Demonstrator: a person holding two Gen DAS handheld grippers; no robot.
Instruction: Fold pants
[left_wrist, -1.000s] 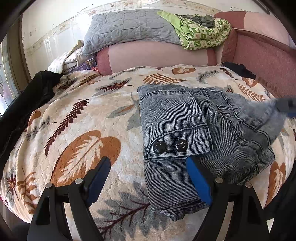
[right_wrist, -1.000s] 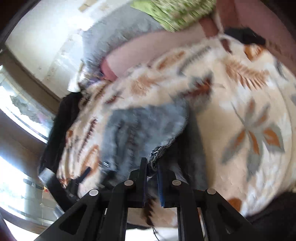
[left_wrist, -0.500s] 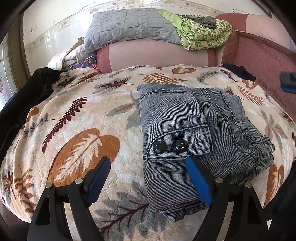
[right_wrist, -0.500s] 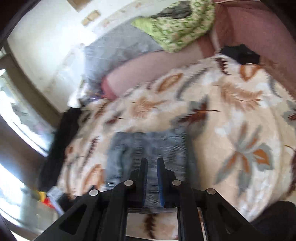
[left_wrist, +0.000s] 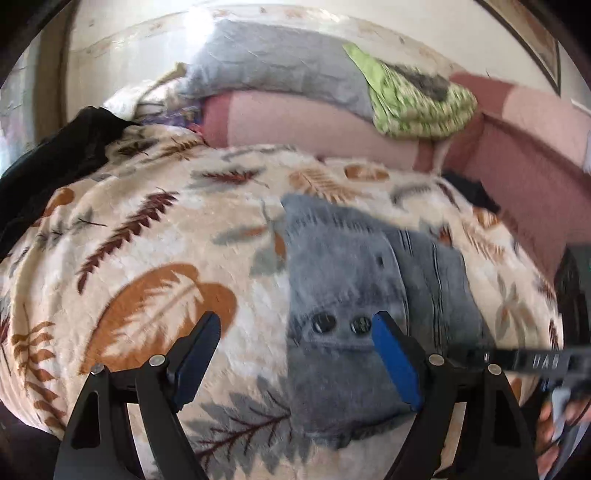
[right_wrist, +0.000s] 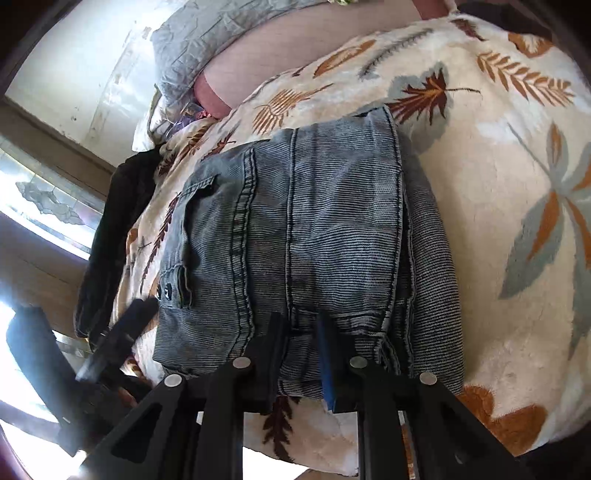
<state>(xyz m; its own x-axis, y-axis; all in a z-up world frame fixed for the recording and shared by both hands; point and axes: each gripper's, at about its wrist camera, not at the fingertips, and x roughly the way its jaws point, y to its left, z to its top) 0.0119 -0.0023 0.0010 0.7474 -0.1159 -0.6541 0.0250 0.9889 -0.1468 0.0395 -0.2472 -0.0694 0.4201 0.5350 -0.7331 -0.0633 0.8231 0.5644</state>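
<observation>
Left wrist view: the left gripper stands wide open and holds nothing. Its right finger lies over the near edge of the folded pants, beside the two black buttons; its left finger is over the bare blanket. The pants sit in a compact stack near the middle of the bed. If this gripper drops or drags from here, the finger over the cloth could catch the top flap and pull the fold open. Compared with the earlier frames, the picture is now blurred, so the contact is hard to judge, and part of the right gripper's body shows at the lower right edge.

Right wrist view: the right gripper is low over the near hem of the pants, its jaws narrowly apart after just opening, with denim seen through the gap but seemingly not pinched. Closing here could seize only the top layer, and a lift would then peel the stack apart. A second ago it held a lifted pant edge; half a second ago it hovered higher with the jaws closed.
</observation>
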